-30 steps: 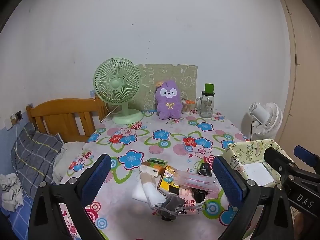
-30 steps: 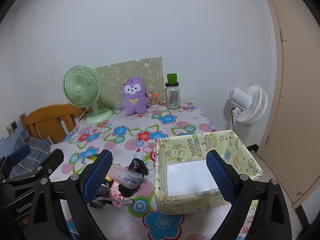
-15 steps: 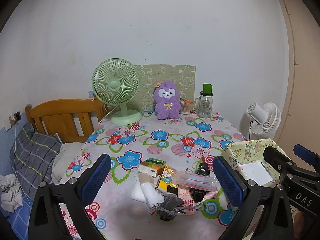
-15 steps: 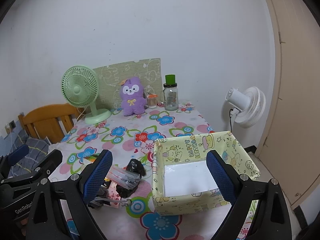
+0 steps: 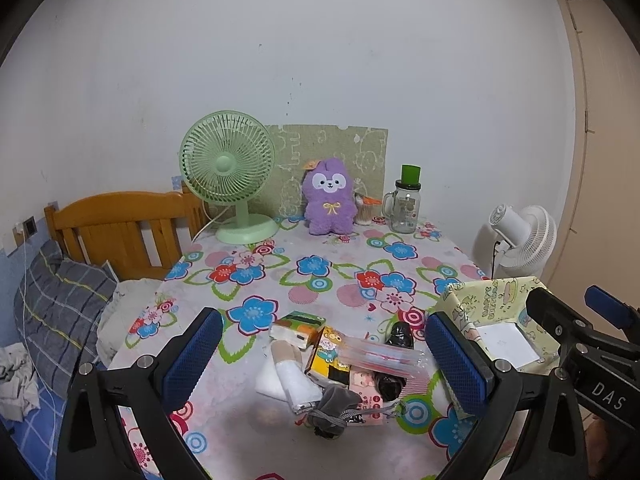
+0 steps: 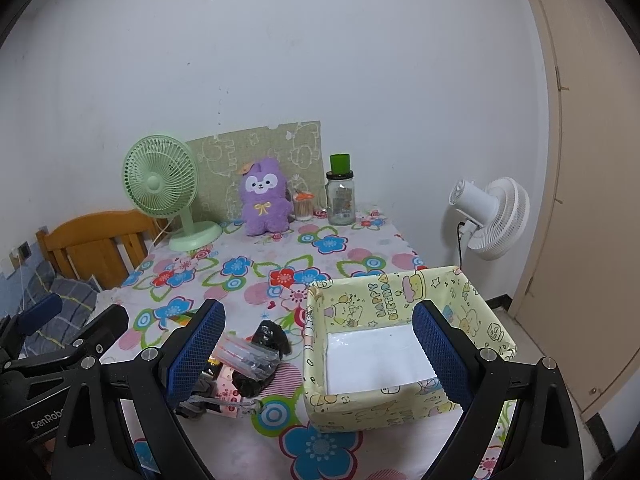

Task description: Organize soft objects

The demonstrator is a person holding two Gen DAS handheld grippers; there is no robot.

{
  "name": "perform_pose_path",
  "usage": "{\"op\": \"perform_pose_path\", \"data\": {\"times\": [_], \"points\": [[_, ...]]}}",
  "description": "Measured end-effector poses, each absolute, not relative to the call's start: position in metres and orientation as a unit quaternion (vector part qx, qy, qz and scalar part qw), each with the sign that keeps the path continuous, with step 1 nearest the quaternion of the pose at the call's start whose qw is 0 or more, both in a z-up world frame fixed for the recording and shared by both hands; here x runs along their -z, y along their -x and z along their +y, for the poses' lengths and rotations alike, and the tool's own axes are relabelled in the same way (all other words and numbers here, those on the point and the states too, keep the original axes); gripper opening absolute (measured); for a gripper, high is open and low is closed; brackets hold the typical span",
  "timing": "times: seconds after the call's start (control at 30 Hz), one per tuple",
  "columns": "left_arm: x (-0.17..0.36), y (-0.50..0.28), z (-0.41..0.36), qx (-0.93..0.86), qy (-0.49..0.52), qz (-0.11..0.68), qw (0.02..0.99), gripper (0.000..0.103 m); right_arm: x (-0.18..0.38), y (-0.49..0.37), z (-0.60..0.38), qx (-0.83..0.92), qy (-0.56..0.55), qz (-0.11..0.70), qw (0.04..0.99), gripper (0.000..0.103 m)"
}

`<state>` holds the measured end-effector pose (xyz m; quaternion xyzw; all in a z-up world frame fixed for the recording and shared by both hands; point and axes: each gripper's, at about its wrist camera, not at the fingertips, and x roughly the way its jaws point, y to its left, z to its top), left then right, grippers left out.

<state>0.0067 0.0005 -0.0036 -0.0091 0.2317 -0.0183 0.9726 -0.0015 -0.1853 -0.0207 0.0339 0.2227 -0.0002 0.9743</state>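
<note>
Left wrist view: The left hand-held gripper (image 5: 320,360) is held spread above the desk (image 5: 340,280), with nothing between its two blue pads. One pile of small items (image 5: 340,360) lies at lower centre of the frame, between the pads. In it, one white rolled sock (image 5: 294,376) is laid with its long axis running from upper left to lower right, and one grey pouch (image 5: 336,404) sits at the near edge of the pile. One yellow box (image 5: 496,320) stands at right, just beside the pile. One purple plush (image 5: 330,200) stands upright at the far edge of the desk, facing the camera.

Right wrist view: The right hand-held gripper (image 6: 320,352) is likewise spread and holds nothing. The yellow box (image 6: 400,304) is seen open-topped at lower centre right, with the pile (image 6: 244,368) to its left. One green fan (image 6: 160,184) and one glass jar (image 6: 341,196) flank the plush (image 6: 264,200).
</note>
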Motion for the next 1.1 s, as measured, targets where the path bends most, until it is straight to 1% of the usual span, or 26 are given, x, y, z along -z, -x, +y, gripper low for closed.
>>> {"op": "perform_pose_path", "data": {"times": [1.1], "points": [[0.0024, -0.0048, -0.0001, 0.017, 0.006, 0.223, 0.975, 0.102, 0.0198, 0.0018, -0.1842, 0.002, -0.033, 0.223, 0.974, 0.096]]}}
